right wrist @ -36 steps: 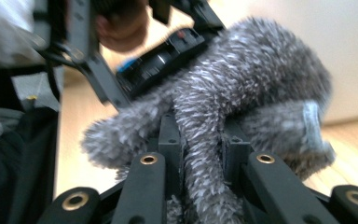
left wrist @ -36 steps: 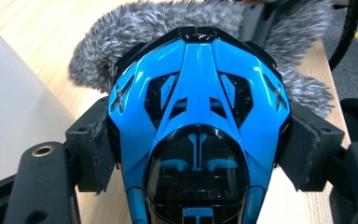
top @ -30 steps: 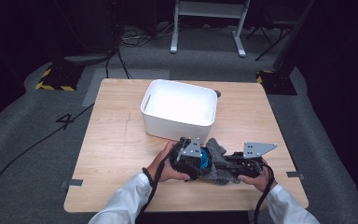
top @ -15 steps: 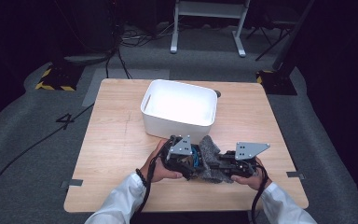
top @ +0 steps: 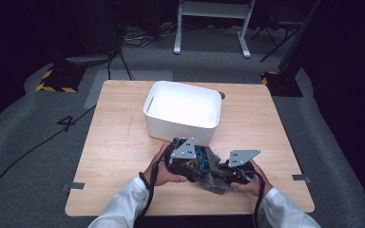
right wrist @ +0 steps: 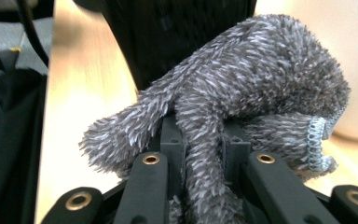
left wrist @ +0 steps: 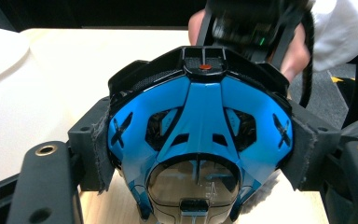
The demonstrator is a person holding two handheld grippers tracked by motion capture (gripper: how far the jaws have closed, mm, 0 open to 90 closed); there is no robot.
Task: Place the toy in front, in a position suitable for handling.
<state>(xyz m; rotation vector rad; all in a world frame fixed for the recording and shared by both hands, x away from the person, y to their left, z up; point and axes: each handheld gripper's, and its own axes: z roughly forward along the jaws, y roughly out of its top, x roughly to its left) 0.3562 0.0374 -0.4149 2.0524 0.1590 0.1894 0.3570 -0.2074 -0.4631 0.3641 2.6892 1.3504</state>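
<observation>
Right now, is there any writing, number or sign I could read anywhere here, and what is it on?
"4": marked in black on the grey floor, left of the table.
Yellow and black hazard stripes, no words: on a dark base on the floor beyond the table's far left corner.
Blue and black device in the left hand-held gripper: faint marks on its clear window, too small to read.

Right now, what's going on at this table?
A person at a wooden table works with two tools. The left hand-held gripper is clamped on a blue and black device; the right hand-held gripper pinches a fuzzy grey cloth, bunched against the device as if to wipe it. A white bin sits just beyond them.
</observation>
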